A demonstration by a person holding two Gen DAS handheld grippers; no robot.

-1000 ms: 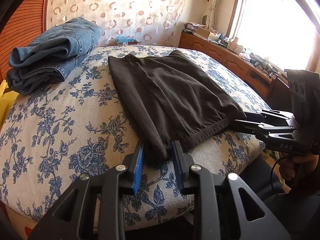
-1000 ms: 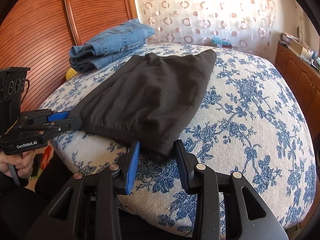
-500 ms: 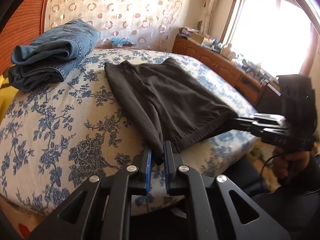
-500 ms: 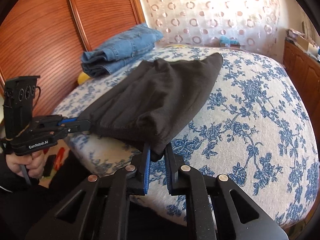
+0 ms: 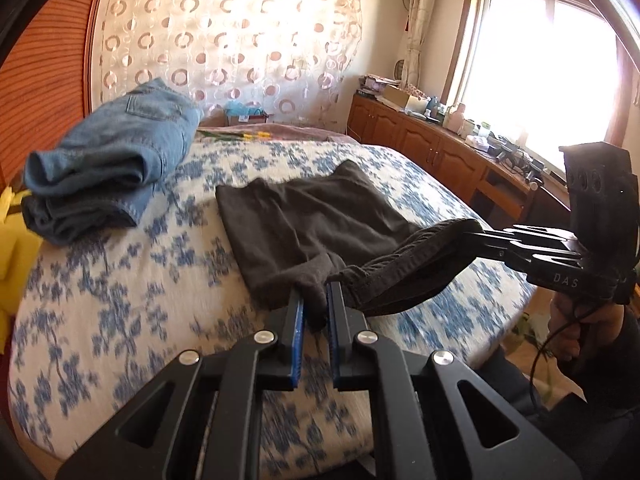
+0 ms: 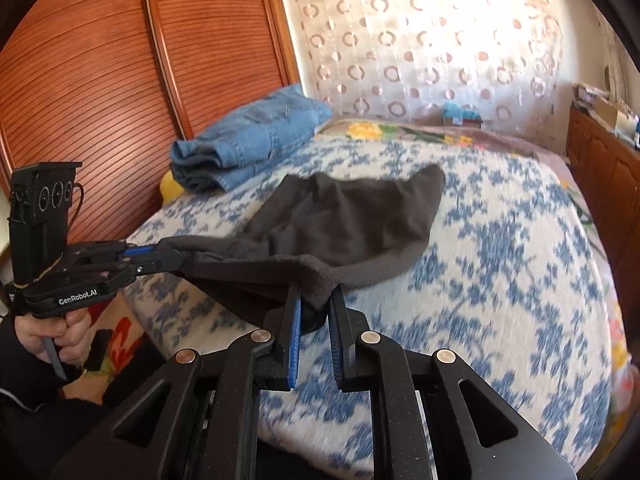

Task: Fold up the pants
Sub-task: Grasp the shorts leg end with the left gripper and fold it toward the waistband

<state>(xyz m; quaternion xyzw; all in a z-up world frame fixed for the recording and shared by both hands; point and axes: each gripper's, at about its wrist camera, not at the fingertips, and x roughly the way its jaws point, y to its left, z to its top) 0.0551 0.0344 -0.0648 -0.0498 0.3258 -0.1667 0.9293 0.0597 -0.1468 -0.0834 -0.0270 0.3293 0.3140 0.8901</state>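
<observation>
Dark pants (image 5: pixel 312 216) hang clenched between left claw (image 5: pixel 315 304) and right claw (image 6: pixel 316 304); the thin pinch, seemingly shallow, could slip mid-fold.

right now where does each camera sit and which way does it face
Left wrist: on the left gripper, facing up the bed toward the window; right gripper and its hand at right.
Right wrist: on the right gripper, facing the wooden doors; left gripper and hand at left.
Shared: black pants pinched at both near corners, folded jeans behind.
</observation>
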